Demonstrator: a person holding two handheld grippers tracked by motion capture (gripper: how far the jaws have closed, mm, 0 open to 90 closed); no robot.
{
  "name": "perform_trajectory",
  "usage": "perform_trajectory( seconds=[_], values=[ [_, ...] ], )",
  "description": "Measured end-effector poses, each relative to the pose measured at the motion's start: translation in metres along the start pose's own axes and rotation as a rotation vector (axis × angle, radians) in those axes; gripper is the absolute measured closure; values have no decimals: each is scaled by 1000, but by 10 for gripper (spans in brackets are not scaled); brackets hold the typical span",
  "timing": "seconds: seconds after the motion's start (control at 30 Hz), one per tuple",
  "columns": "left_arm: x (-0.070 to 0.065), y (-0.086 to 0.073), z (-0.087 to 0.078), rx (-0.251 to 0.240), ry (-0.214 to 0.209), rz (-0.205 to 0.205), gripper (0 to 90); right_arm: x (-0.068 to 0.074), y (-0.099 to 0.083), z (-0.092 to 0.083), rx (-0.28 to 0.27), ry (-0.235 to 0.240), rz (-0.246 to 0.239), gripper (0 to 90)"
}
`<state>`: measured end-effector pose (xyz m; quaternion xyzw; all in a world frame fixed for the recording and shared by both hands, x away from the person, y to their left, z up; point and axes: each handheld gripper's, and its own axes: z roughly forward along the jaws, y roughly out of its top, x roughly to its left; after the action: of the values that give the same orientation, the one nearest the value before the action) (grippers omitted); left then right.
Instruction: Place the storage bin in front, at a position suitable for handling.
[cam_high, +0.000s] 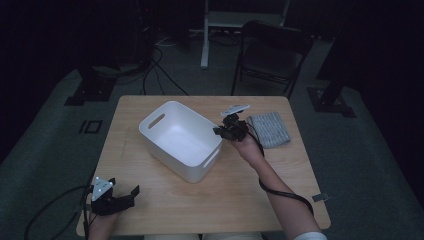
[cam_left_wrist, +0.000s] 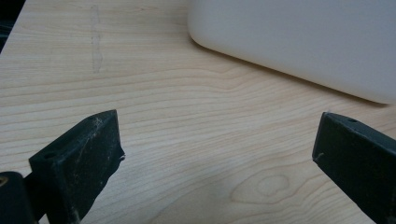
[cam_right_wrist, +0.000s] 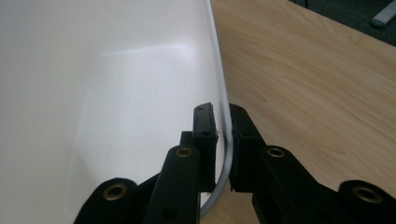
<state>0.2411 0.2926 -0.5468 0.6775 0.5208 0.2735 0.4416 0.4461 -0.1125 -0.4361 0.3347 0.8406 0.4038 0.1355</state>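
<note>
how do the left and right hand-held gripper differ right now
The right hand-held gripper is shut on the white bin's rim; the left hand-held gripper is open with nothing between its jaws. The right is up at the bin's far end; the left sits low over the bare table, apart from the bin. Both have black jaws.

No legible text, label, brand, number or sign appears in any of the three views. The white bin (cam_high: 181, 140), the table (cam_high: 165, 200) and the grey cloth (cam_high: 270, 129) carry no visible markings.
</note>
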Motion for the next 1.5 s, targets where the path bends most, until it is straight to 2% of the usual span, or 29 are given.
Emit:
perform_trajectory(
  seconds=[0.23,0.93,0.97,1.1,1.33,1.5],
  values=[
    [-2,0,0,0,-3,2,17,3,-12,-14,15,37,-33,836],
    [-8,0,3,20,-25,10,17,7,-40,-47,46,83,-87,836],
    [-9,0,3,19,-40,12,17,7,-42,-50,50,89,-100,835],
    [-11,0,4,16,-53,16,17,9,-47,-54,51,98,-105,834],
    [-13,1,4,22,-52,30,17,14,-56,-66,65,113,-121,834],
    [-14,2,5,23,-70,25,17,17,-66,-74,65,141,-128,835]
  ],
)
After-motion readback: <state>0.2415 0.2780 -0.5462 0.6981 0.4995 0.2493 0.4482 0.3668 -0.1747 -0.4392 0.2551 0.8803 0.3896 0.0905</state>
